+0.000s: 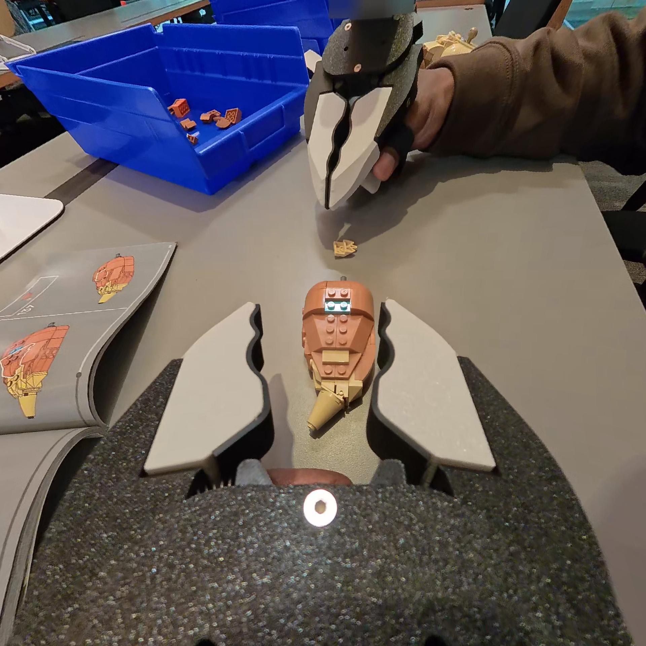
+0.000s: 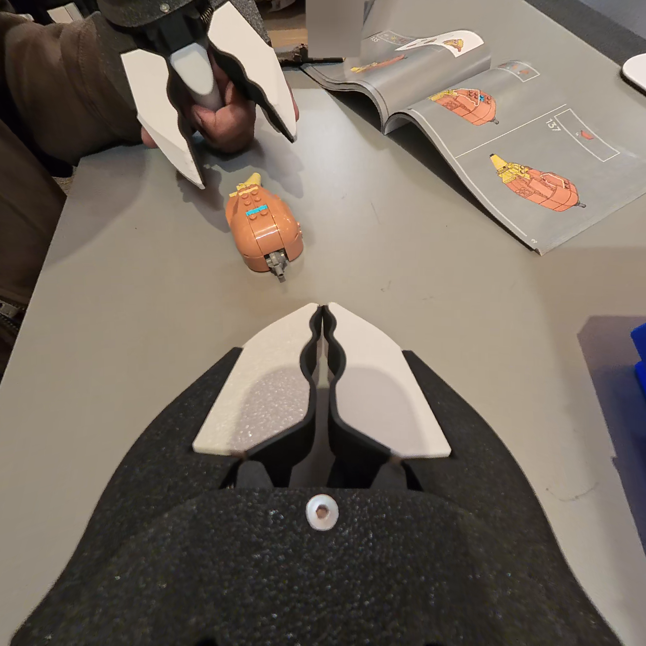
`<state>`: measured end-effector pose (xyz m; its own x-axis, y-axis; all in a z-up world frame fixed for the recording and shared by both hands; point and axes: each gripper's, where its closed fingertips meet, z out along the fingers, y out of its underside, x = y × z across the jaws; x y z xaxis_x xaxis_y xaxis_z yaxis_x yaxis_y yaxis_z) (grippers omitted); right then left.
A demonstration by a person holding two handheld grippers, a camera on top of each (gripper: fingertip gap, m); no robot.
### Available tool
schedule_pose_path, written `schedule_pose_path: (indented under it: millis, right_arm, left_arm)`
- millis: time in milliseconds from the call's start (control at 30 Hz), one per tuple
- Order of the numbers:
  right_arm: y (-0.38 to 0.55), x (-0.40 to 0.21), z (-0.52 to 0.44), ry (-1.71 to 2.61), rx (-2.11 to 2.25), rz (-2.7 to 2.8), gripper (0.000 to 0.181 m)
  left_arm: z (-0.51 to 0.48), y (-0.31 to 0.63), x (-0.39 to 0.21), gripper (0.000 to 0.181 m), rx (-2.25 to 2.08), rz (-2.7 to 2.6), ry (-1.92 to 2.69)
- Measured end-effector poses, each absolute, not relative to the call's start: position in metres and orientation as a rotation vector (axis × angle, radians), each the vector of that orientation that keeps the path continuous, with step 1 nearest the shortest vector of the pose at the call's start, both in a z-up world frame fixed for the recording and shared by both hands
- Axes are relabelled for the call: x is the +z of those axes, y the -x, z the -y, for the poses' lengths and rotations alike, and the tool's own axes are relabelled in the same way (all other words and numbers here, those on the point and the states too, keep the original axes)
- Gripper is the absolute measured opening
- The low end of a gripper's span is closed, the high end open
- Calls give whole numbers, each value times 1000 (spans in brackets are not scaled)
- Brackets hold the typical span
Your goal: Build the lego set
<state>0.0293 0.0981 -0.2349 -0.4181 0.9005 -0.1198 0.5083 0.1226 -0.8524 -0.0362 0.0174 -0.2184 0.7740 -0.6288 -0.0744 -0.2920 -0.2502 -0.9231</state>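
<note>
A brown and tan lego model point(image 1: 337, 346) lies on the grey table point(image 1: 472, 279), its tan cone pointing toward my left wrist camera. My left gripper point(image 1: 320, 304) is open and straddles the model; its pads do not press on it. The right wrist view shows the same: the left gripper point(image 2: 246, 162) is open over the model's point(image 2: 264, 229) tan end. My right gripper point(image 2: 322, 307) is shut, tips together. In the left wrist view it point(image 1: 328, 206) hangs tip-down just above a small tan lego piece point(image 1: 344, 249), which lies on the table beyond the model.
A blue bin point(image 1: 115, 98) with several reddish-brown pieces point(image 1: 209, 119) stands at the back left. An open instruction booklet point(image 1: 70, 332) lies to the left, also in the right wrist view point(image 2: 524, 146). A white tray corner point(image 1: 21, 216) is at the far left. Another tan build point(image 1: 447, 43) sits behind the sleeve. My hands' fingertips stand some 12 cm from each other. The small tan lego piece point(image 1: 344, 249) is closer to my right gripper, around 4 cm from its tips; the left tips are 11 cm off.
</note>
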Motion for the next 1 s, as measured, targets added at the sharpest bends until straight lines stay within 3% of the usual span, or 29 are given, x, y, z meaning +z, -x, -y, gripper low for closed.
schedule_pose_path:
  millis: [467, 1000]
  right_arm:
    - [-32, -263, -80, 1362, 1056, 2228, 27]
    - [-19, -251, -82, 1335, 1019, 2103, 21]
  left_arm:
    - [-19, 38, -220, 63, -364, -699, 1861]
    - [-18, 40, -214, 62, -382, -674, 1841]
